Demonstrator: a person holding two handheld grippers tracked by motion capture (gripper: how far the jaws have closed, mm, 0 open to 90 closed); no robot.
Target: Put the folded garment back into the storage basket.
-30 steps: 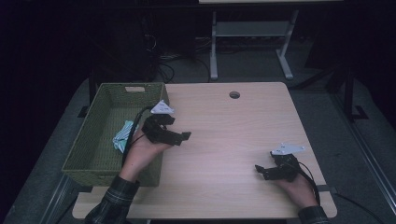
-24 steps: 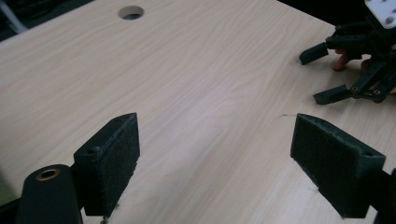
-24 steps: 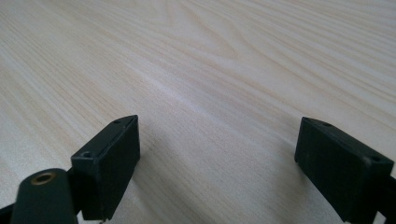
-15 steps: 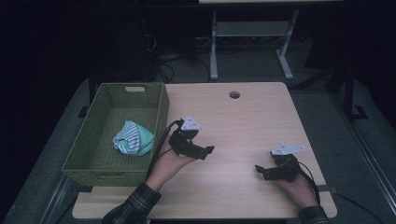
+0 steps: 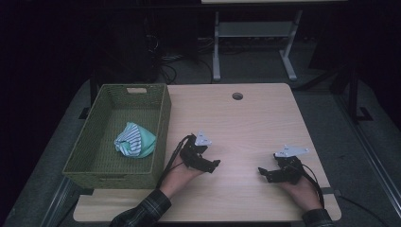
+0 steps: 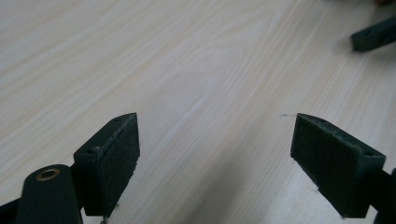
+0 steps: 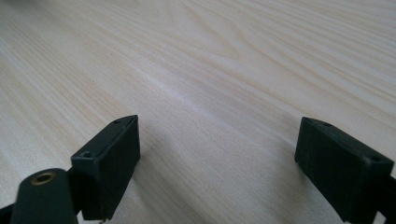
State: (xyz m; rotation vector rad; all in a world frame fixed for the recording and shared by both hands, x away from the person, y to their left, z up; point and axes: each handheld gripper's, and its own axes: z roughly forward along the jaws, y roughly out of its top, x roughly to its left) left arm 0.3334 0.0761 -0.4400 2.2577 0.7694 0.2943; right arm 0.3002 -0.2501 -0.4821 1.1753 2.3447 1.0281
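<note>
claws spread wide, both empty: left claw (image 5: 212,165), right claw (image 5: 263,173), over the table (image 5: 246,123).

Table top (image 5: 246,123): pale wood grain, light beige. Woven basket (image 5: 161,118): olive green. Cloth (image 5: 135,140) in basket: mint green, part striped white and dark. Left gripper (image 6: 215,154) and right gripper (image 7: 217,158): black jaws, brass-coloured rivet at each left jaw base. Sleeve (image 5: 142,213): dark plaid. Floor (image 5: 359,156): grey.
</note>
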